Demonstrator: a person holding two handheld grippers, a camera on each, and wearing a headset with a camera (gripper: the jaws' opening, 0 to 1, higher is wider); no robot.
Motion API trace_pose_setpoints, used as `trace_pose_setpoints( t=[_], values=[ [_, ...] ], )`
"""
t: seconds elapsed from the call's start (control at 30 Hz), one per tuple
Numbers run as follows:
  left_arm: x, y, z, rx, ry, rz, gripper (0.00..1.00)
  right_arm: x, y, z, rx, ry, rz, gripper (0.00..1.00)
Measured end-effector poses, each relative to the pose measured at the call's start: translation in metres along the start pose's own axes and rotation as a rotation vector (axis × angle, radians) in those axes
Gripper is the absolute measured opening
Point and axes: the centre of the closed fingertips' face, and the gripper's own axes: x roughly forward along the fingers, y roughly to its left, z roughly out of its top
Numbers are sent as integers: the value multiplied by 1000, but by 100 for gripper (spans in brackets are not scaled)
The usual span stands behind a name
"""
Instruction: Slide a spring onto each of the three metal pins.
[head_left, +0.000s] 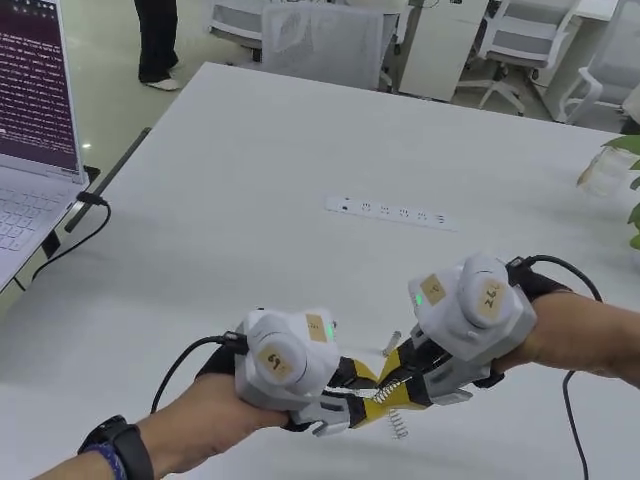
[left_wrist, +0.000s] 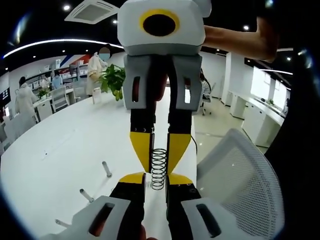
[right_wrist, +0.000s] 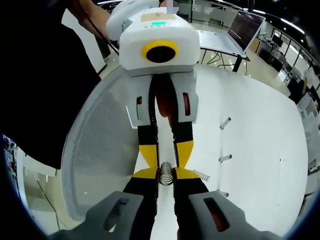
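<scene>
Item 1: left gripper (left_wrist: 156, 180), black jaws with yellow tips, held in my operator's left hand at the near edge of the bench. Its fingers are drawn close together on the lower end of a small coiled steel spring (left_wrist: 158, 167). Item 2: right gripper (right_wrist: 166, 175), same make, pointing tip to tip at the first. Its fingers are narrowed on the same spring, which I see end-on as a ring between its yellow tips in the right gripper view. The spring is thus pinched from both ends, off the table, between the two grippers. Item 3: second loose steel spring (right_wrist: 201, 175), lying flat on the white tabletop (head_left: 300, 150) just beside the grippers. Item 4: three short silver metal pins (right_wrist: 225, 158), standing in a row a little beyond, all bare. Item 5: white power strip (head_left: 392, 212), mid-table. Item 6: open silver laptop (head_left: 35, 100) at the far left edge, with a black cable. Item 7: white mesh office chair (head_left: 325, 40) behind the far edge.
</scene>
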Motion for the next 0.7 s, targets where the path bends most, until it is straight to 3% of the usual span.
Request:
trace_pose_setpoints(
  t=[0.17,0.3,0.43,0.7],
  values=[
    [-3,0,-3,-17,5,5,13,3,-2,0,8,0,-4,8],
    [-8,4,-8,-51,12,19,23,5,-4,-1,15,-3,-8,8],
    [-15,8,-14,-75,15,37,25,6,-7,-6,25,7,-16,8],
    [-36,23,-38,-129,42,109,37,12,-13,-21,61,38,-37,8]
  ],
)
